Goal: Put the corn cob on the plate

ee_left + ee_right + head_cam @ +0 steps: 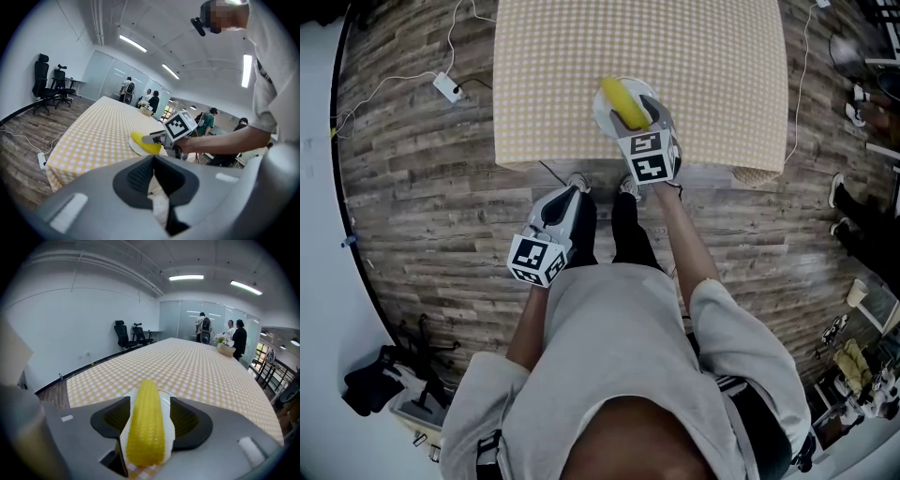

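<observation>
Right gripper view, lower centre: my right gripper (pixel 150 405) stands open around the corn cob (pixel 146 430) on the plate (pixel 170 426); I'd back straight out.

Open-plan office. Swivel chairs (pixel 124 336) at 10 o'clock in right gripper view. Glass partition (pixel 185 317) at 12, people (pixel 204 330) standing by it. Strip lights (pixel 186 277) overhead. Long table (pixel 197 366), plank floor (pixel 412 216).

1. A tabletop (pixel 534 157) covered by a yellow-and-white checked cloth (pixel 703 56) stands on a grey-brown wooden plank floor (pixel 412 206).
2. A white power strip (pixel 448 87) lies on that floor, off the tabletop's left edge.
3. Two black office chairs (pixel 123 335) stand by the far wall.
</observation>
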The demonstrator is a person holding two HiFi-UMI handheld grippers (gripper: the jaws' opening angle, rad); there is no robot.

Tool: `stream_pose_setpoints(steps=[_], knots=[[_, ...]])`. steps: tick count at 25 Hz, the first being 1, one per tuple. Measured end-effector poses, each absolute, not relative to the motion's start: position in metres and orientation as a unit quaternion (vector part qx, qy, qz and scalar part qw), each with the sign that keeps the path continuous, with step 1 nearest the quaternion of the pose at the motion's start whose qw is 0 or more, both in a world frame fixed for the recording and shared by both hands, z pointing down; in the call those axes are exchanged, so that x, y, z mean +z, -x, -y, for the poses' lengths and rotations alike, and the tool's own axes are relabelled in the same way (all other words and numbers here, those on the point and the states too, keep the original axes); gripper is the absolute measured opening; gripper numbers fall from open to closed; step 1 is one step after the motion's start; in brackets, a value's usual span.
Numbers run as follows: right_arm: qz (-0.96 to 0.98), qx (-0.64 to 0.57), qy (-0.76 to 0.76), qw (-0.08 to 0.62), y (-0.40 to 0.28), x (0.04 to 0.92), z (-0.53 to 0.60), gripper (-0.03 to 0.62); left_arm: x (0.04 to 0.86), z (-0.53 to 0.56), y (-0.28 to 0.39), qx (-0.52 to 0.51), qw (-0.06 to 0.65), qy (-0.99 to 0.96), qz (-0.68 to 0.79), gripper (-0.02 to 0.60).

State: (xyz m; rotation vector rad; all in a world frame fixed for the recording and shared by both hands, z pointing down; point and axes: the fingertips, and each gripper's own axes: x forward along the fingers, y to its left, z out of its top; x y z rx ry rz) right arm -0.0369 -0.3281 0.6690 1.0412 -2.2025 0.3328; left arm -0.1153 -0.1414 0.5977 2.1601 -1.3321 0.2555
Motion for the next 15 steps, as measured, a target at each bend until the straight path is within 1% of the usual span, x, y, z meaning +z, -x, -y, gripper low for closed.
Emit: stream_pose_setpoints(steps=[2, 3, 4, 5, 6, 8, 10, 12, 13, 15], knots=[[0.847, 0.115, -0.41, 0.319, 0.035, 0.657, 0.329, 0.226, 0.592, 0.141, 0.113, 0.095, 0.286, -0.812, 0.5, 0.008], [0.849, 0.111, -0.412, 0.312, 0.034, 0.651, 0.328, 0.225, 0.588, 0.141, 0.112, 0.094, 0.283, -0.813, 0.499, 0.008], [0.85, 0.108, -0.415, 0.306, 0.033, 0.646, 0.327, 0.201, 0.584, 0.142, 0.111, 0.093, 0.279, -0.815, 0.499, 0.008], [0.85, 0.105, -0.419, 0.302, 0.032, 0.641, 0.326, 0.165, 0.579, 0.142, 0.11, 0.091, 0.274, -0.817, 0.499, 0.008], [0.849, 0.102, -0.423, 0.299, 0.031, 0.635, 0.326, 0.151, 0.574, 0.144, 0.109, 0.09, 0.268, -0.819, 0.499, 0.008], [0.851, 0.1, -0.425, 0.291, 0.032, 0.625, 0.324, 0.094, 0.565, 0.148, 0.109, 0.087, 0.255, -0.824, 0.499, 0.008], [0.86, 0.098, -0.416, 0.278, 0.036, 0.615, 0.32, 0.074, 0.556, 0.151, 0.108, 0.084, 0.242, -0.828, 0.499, 0.008], [0.865, 0.092, -0.413, 0.271, 0.039, 0.602, 0.315, 0.038, 0.547, 0.155, 0.107, 0.079, 0.23, -0.832, 0.498, 0.008], [0.865, 0.09, -0.414, 0.269, 0.039, 0.596, 0.312, 0.005, 0.541, 0.157, 0.105, 0.076, 0.224, -0.835, 0.498, 0.008], [0.868, 0.085, -0.413, 0.263, 0.038, 0.586, 0.307, 0.0, 0.529, 0.161, 0.101, 0.07, 0.21, -0.841, 0.494, 0.008]])
